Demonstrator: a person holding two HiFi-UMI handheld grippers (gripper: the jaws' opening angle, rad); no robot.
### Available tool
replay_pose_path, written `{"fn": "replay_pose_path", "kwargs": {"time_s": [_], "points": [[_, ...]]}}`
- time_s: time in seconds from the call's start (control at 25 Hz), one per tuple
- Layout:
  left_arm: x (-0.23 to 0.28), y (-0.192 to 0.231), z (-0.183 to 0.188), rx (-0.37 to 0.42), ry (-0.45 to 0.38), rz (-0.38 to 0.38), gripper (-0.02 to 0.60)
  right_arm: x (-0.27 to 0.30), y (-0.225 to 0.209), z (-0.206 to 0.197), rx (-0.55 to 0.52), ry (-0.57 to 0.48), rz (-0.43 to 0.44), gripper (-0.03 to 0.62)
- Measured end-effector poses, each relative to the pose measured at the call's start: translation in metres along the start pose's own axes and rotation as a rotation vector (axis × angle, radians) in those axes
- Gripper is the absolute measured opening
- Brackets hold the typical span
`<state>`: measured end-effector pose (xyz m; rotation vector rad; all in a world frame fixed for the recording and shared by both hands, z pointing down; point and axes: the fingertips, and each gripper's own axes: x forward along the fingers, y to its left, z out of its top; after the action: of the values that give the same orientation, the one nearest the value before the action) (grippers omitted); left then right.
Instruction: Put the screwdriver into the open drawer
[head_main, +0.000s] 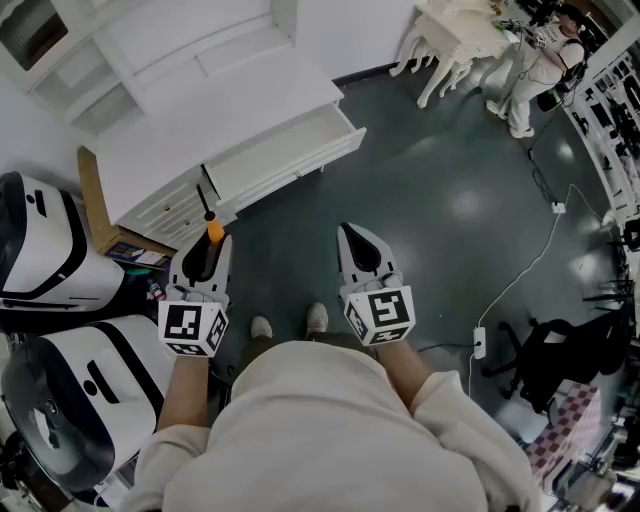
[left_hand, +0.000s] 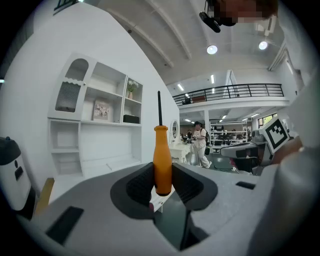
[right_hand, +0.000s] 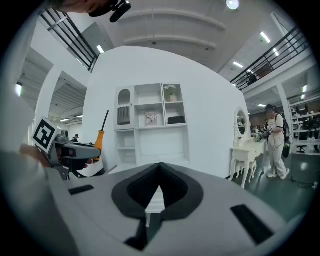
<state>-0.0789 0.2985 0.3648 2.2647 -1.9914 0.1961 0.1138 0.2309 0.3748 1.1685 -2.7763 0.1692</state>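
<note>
- Between the jaws of the left gripper (head_main: 207, 248), the screwdriver (left_hand: 162, 155) is standing upright, and the jaws are gripping its orange handle.
- The right gripper (right_hand: 160, 170) is sitting with jaws closed on nothing.
- The open drawer (head_main: 300, 165) is lying ahead of both jaws, well apart.

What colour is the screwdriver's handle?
The screwdriver handle is orange, clearest in the left gripper view.

The dark green floor (head_main: 440, 200) carries a white cabinet (head_main: 200, 120), its drawer (head_main: 285, 152) open. Cardboard (head_main: 92, 200) stands left of the cabinet, and a power strip (head_main: 479, 343) lies well right.
</note>
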Motion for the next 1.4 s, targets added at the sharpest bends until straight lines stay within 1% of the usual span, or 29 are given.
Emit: {"fn": "replay_pose_path", "kwargs": {"time_s": [0.52, 0.8, 1.0, 1.2, 1.4], "points": [[0.013, -0.006, 0.000, 0.007, 0.011, 0.001, 0.112, 0.002, -0.011, 0.002, 0.006, -0.010, 0.012, 0.003], [0.032, -0.018, 0.001, 0.009, 0.004, 0.022, 0.112, 0.002, -0.036, 0.001, -0.006, -0.012, 0.028, 0.003], [0.041, -0.032, 0.002, 0.012, -0.002, 0.041, 0.112, 0.001, -0.050, -0.001, -0.015, -0.009, 0.058, 0.003], [0.049, -0.035, -0.002, 0.006, 0.007, 0.061, 0.112, 0.008, -0.060, -0.002, -0.013, -0.008, 0.080, 0.003], [0.063, -0.031, 0.000, 0.014, 0.000, 0.068, 0.112, 0.021, -0.068, -0.002, -0.015, -0.011, 0.093, 0.005]]}}
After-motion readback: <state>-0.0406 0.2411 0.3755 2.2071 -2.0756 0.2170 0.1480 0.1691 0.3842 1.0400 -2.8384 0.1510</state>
